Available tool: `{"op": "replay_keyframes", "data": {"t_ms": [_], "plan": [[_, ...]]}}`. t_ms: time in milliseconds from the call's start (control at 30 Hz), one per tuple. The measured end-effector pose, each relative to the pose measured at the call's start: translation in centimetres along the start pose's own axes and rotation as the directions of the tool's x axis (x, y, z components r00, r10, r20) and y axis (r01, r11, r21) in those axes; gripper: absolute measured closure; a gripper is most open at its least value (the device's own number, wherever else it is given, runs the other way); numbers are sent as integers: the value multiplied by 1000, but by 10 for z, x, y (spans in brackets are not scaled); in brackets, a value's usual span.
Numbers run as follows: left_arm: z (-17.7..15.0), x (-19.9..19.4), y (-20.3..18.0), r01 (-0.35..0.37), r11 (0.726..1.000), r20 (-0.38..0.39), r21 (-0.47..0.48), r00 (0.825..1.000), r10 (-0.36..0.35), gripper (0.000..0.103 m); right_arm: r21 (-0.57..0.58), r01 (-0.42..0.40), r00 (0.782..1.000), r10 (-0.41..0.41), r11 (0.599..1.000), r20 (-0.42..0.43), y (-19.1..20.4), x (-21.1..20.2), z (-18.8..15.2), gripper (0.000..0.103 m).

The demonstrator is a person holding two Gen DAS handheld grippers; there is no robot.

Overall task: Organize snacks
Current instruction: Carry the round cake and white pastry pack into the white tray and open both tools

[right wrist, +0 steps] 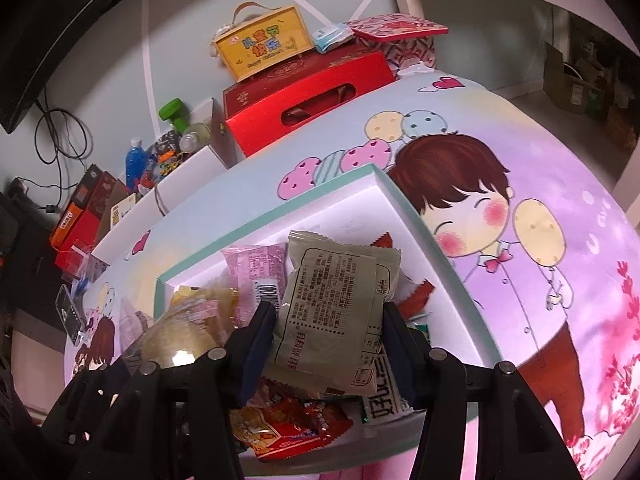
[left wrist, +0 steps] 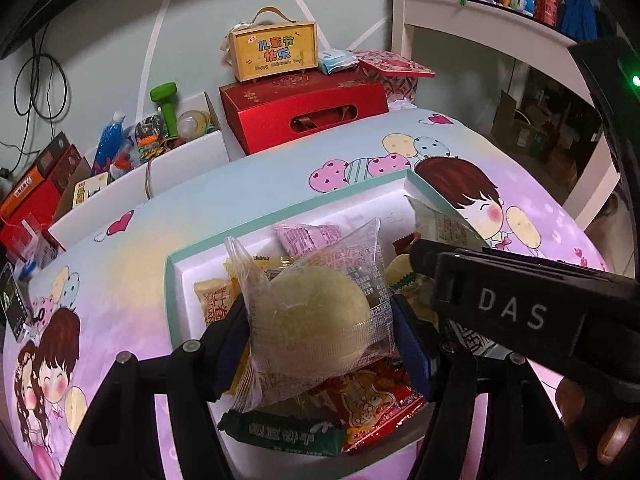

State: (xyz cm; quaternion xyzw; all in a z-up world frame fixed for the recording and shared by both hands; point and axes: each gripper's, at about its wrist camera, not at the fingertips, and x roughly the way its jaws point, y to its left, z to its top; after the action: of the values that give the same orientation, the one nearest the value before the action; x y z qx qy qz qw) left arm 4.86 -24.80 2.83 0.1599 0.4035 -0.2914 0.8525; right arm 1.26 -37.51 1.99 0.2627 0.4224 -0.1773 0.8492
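Observation:
A shallow white box with a teal rim (left wrist: 176, 264) (right wrist: 404, 200) lies on the cartoon-print table and holds several snack packets. My left gripper (left wrist: 320, 328) is shut on a clear packet with a pale round pastry (left wrist: 316, 312), held above the box. My right gripper (right wrist: 328, 336) is shut on a grey-green printed snack packet (right wrist: 332, 312), also above the box; its body shows in the left wrist view (left wrist: 520, 312). Under them lie a red packet (left wrist: 376, 404) (right wrist: 288, 424), a green packet (left wrist: 284, 428), pink packets (left wrist: 308, 236) (right wrist: 256, 268) and yellow ones (left wrist: 212, 300).
Behind the table stand a red gift box (left wrist: 304, 112) (right wrist: 308, 96) with a yellow carry box (left wrist: 272, 50) (right wrist: 264, 46) on it, and a white carton of bottles and toys (left wrist: 160, 136). A white shelf (left wrist: 500, 24) stands right. A phone (left wrist: 14, 308) lies at the left edge.

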Motion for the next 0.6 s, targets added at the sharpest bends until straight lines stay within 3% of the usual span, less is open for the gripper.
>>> {"op": "replay_keyframes", "data": {"t_ms": [367, 600], "plan": [[-1, 5, -6, -16, 1000, -1, 22, 1000, 16, 33, -8, -11, 1000, 11, 1000, -11, 4, 9, 2, 46], [0, 6, -6, -18, 999, -11, 27, 1000, 18, 27, -8, -15, 1000, 15, 1000, -12, 4, 11, 3, 45]]}}
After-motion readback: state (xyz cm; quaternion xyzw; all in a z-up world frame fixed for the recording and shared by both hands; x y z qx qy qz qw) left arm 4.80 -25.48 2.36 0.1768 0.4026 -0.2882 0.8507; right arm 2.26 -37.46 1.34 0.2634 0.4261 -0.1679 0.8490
